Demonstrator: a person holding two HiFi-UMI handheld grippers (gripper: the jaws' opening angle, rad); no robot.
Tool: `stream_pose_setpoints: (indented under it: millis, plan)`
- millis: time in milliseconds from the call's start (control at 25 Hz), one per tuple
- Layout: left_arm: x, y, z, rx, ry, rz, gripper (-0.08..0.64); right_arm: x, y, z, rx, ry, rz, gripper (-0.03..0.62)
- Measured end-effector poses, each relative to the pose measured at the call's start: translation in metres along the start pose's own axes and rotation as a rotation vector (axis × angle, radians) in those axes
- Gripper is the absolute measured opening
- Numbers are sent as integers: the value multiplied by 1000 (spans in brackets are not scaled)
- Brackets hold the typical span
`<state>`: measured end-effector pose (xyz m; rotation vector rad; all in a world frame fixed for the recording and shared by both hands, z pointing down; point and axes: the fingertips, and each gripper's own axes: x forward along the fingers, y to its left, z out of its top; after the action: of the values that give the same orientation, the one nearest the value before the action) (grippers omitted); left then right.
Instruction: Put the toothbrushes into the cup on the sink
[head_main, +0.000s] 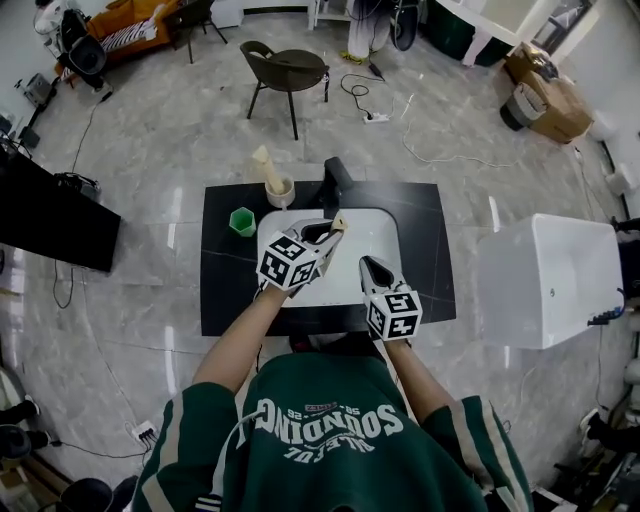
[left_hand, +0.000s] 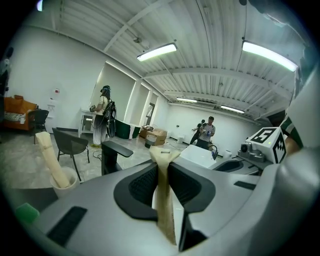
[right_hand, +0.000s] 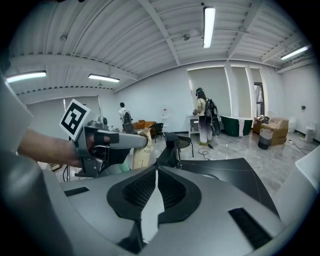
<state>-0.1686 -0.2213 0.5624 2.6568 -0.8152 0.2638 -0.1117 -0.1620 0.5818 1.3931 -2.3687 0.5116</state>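
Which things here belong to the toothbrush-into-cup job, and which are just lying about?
Job in hand:
- toothbrush, clamped in the left gripper
- beige cup on the sink counter, with a second toothbrush standing in it
- right gripper, shut and empty

Lying about:
- green cup
- black faucet
- chair
- cardboard box

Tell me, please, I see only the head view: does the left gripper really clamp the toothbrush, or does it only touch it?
Observer: It clamps it. In the left gripper view the left gripper is shut on the toothbrush; both pads press its beige wrapper, and it stands upright between them.
Operator: And the other one, does it carry one too?
Observer: No. In the right gripper view the right gripper has its jaws together with nothing between them.
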Motion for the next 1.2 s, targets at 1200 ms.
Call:
stream_pose_setpoints:
  millis: [1200]
  plan:
    - [-162,196,75,43,-151,443,77,35,43,7,-57,24,91,43]
